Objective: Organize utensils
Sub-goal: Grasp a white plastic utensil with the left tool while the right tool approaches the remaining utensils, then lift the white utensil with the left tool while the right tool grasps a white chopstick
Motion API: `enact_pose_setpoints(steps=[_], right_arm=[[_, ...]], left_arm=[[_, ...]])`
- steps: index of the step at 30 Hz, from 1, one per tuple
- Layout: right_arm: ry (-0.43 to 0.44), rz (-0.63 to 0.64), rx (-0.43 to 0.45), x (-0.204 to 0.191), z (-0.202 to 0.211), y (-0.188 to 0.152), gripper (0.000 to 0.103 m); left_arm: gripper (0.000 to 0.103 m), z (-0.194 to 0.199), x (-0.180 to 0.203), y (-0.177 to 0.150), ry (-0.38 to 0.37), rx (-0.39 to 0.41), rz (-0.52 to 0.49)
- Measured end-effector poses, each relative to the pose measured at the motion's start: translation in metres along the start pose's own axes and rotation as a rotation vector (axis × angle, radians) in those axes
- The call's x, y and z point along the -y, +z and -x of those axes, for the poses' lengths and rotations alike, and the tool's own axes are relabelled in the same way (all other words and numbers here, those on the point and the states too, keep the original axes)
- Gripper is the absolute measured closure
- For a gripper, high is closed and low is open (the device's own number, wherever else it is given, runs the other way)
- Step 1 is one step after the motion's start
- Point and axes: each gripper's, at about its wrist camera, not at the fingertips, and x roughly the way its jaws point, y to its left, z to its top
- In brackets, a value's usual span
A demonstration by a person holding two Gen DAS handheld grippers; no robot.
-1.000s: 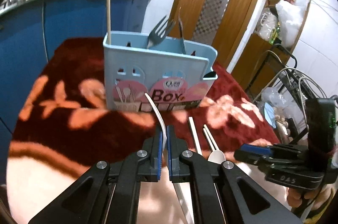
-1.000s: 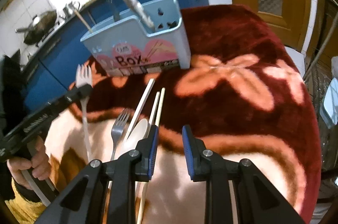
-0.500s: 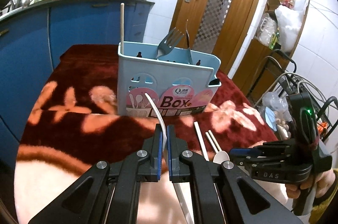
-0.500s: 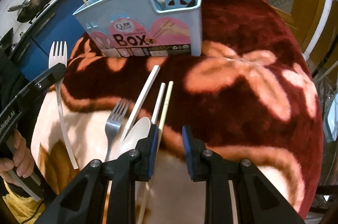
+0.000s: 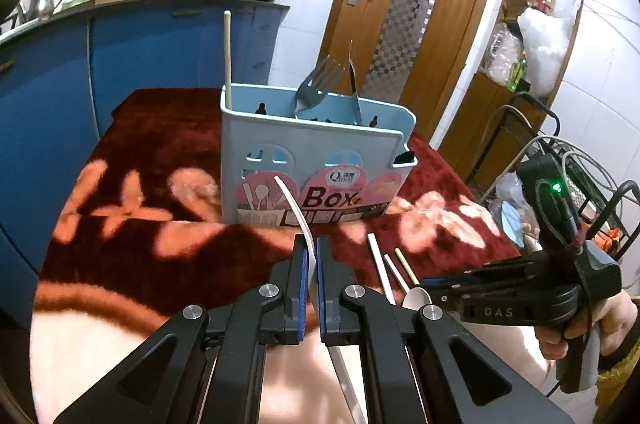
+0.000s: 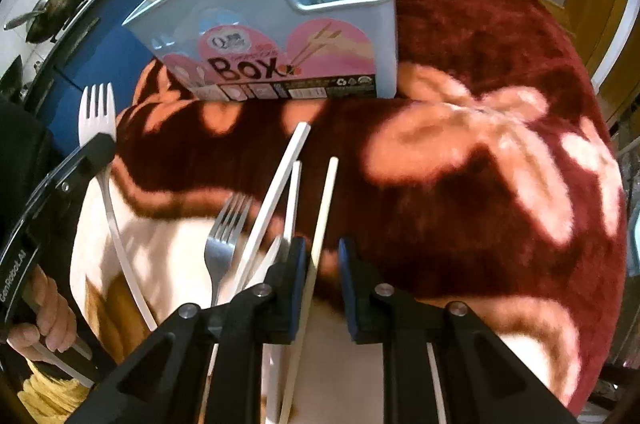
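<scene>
My left gripper [image 5: 312, 256] is shut on a white plastic fork [image 6: 98, 111], whose tines rise above the fingers in the right wrist view. Just ahead stands the light blue utensil box [image 5: 316, 159], holding a wooden chopstick [image 5: 227, 59], a metal fork [image 5: 320, 83] and a knife. My right gripper [image 6: 323, 264] points down at the cloth with its jaws closing. A cream chopstick [image 6: 325, 199] lies between them, against the left pad [image 6: 300, 264] and clear of the right one. Beside it lie two white chopsticks [image 6: 276, 191], a metal fork [image 6: 224, 236] and a white spoon [image 5: 416, 298].
The table wears a dark red cloth with pale flowers [image 6: 460, 143]. Blue kitchen cabinets [image 5: 132, 63] run behind the box. A wooden door [image 5: 404, 7] and a wire rack [image 5: 560, 159] stand to the right. A hand [image 5: 580, 328] grips the right tool's handle.
My right gripper has dropped closer to the loose chopsticks, and its jaws have narrowed around the cream one. The left gripper keeps the white fork in front of the box.
</scene>
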Motion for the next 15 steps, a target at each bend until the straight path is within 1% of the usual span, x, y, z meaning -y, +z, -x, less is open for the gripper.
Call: enact_pose_setpoints(steps=[4,6,8,9,10,12,13,15], right_arm=[[0.021,0.006,0.031,0.005,0.003,-0.005,0.094],[0.041,-0.014,0.062,0.011,0.007,-0.009,0.097],[0.057,-0.020,0.123,0.013,0.016,-0.014,0.097],[0.064,-0.020,0.144,0.020,0.024,-0.016,0.097],[0.079,-0.023,0.189,0.020,0.033,-0.019,0.097],[0.104,-0.026,0.244,0.023,0.048,-0.023,0.097],[0.119,-0.029,0.289,0.023,0.057,-0.025,0.097],[0.116,-0.017,0.368,0.021,0.073,-0.025,0.097]], left_arm=[[0.099,0.005,0.000,0.003,0.005,0.026,0.007],[0.099,0.008,0.000,0.007,0.008,0.044,0.006],[0.099,0.011,0.001,0.011,0.019,0.063,-0.001],[0.099,0.014,0.002,0.013,0.027,0.077,-0.008],[0.099,0.015,0.002,0.015,0.032,0.088,-0.012],[0.099,0.020,0.002,0.021,0.042,0.115,-0.016],[0.099,0.022,0.002,0.024,0.045,0.127,-0.017],[0.099,0.027,0.004,0.032,0.060,0.160,-0.025]])
